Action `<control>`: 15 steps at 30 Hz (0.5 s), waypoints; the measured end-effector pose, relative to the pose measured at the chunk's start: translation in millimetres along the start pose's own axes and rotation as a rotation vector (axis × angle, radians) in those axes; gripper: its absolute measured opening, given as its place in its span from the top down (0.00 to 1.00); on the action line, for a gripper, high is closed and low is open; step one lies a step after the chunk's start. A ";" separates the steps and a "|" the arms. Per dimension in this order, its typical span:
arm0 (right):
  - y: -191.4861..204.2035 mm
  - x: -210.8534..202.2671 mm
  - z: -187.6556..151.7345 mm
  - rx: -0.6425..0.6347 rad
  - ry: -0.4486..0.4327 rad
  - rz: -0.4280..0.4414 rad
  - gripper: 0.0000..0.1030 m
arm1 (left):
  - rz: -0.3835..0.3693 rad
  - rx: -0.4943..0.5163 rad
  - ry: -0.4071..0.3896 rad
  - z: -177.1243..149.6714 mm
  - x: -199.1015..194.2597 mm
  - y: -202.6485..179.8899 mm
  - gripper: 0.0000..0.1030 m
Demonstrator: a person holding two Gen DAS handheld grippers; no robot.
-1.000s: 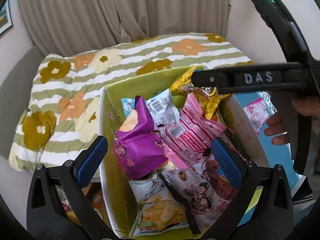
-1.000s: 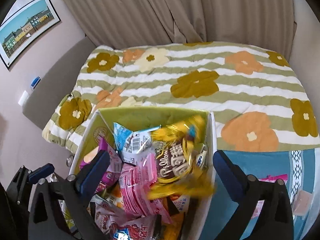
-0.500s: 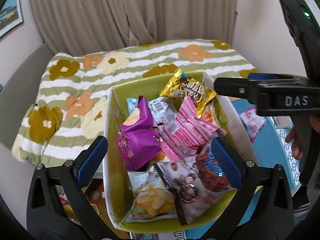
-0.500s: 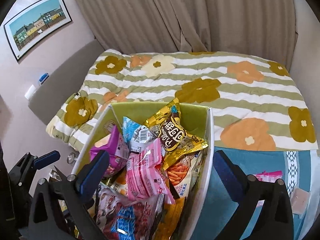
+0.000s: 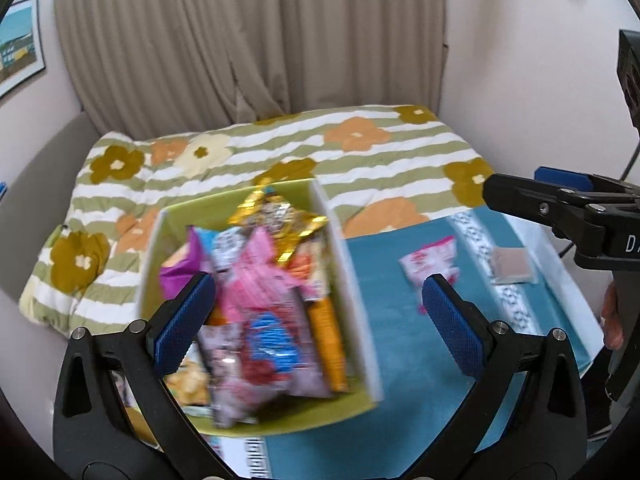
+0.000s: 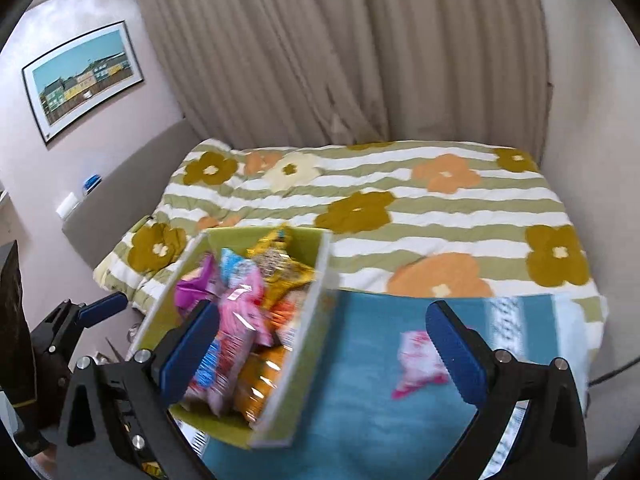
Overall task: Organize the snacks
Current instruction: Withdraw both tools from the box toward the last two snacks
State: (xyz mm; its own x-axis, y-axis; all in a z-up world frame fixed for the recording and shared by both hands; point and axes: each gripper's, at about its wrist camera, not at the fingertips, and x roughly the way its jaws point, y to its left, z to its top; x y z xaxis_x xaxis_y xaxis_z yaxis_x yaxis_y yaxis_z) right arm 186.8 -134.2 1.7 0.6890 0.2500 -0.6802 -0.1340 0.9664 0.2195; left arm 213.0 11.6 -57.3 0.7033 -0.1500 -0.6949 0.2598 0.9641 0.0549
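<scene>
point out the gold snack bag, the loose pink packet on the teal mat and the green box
gold snack bag [image 5: 280,216], left wrist view, crinkled middle
pink packet [image 5: 430,264], left wrist view, centre of wrapper
green box [image 6: 298,320], right wrist view, right wall

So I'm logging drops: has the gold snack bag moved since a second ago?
Yes. The gold snack bag dropped from the right gripper into the green box, resting atop the pile.

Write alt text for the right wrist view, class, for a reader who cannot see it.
An open right gripper hangs empty over a green box crammed with snack packets, on a blue mat. One pink-and-white packet lies loose on the mat to the box's right, and a flowered, striped blanket lies beyond. The left gripper shows at the far left.
</scene>
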 end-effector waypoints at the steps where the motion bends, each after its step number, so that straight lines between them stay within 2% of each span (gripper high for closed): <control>1: -7.8 -5.2 -2.1 0.009 -0.003 -0.009 0.00 | -0.006 0.001 -0.001 0.7 -0.3 -9.1 0.01; 7: -69.4 -39.8 -18.9 0.062 -0.030 -0.079 0.00 | -0.031 0.001 0.014 2.5 10.9 -67.5 0.01; 15: -145.2 -51.0 -52.1 0.139 -0.011 -0.160 0.00 | -0.061 -0.039 0.099 0.5 67.8 -123.8 0.01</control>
State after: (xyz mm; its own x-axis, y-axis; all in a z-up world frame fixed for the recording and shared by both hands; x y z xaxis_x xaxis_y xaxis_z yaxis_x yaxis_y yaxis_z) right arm 134.0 -284.2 -32.0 0.7012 0.0930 -0.7068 0.0767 0.9759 0.2045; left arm 228.9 -118.0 -110.8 0.6178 -0.1883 -0.7635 0.2727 0.9619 -0.0166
